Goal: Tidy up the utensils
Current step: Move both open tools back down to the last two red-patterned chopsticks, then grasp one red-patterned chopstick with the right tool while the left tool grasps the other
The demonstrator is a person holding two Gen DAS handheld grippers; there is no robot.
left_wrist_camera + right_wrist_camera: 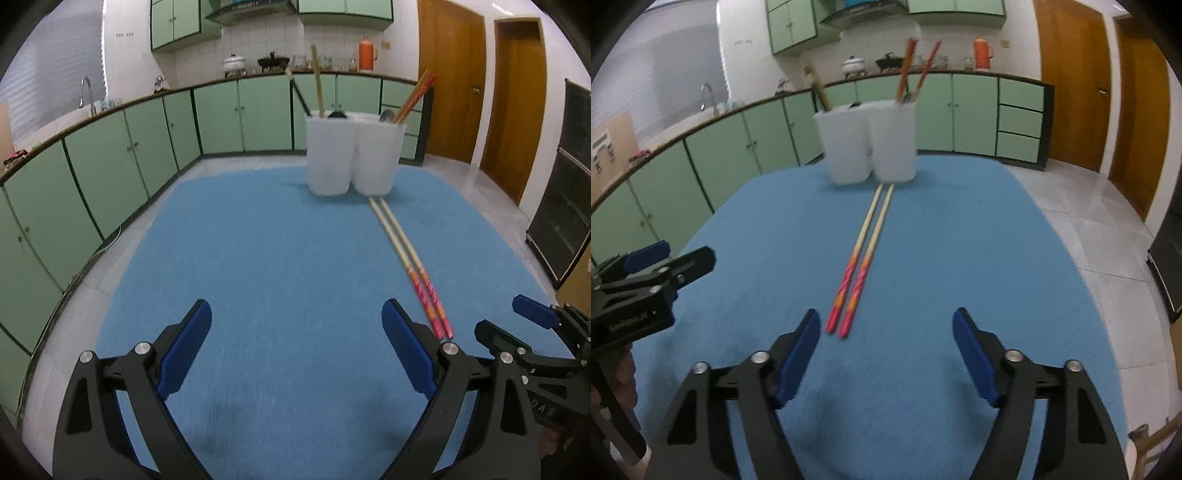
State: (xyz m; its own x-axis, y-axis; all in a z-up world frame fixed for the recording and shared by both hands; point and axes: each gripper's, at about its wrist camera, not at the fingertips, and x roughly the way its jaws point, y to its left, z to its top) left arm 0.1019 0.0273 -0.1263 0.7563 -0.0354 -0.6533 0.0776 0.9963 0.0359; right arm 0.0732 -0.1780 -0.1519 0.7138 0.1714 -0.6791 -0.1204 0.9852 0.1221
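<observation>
Firstly, from the left wrist camera: the left gripper (295,339) hovers over the blue mat (258,258) with its blue-padded fingers (184,347) spread wide and nothing between them. A pair of chopsticks (408,266) lies on the mat, the two sticks side by side; their pale tips reach to just in front of the white holders, and their red-and-orange patterned ends lie just beside the gripper's right-hand finger. Two white holders (352,157) stand upright and touching each other at the far end of the mat; the left holder (328,155) carries a tall pale wooden utensil (317,79) and a dark-handled one, the right holder (376,157) carries another pair of red chopsticks (415,96) leaning rightward. The right gripper (535,317) shows at the lower right edge, level with the chopsticks' red ends, its fingers apart. Next, from the right wrist camera: the right gripper (886,347) hangs above the mat (960,258), fingers (975,354) wide apart and holding nothing. The chopsticks (862,258) run from the foot of the holders (871,142) toward the gripper's left-hand finger, red ends nearest it and apart from it. The left gripper (657,266) sits left of the chopsticks, its fingers parted.
</observation>
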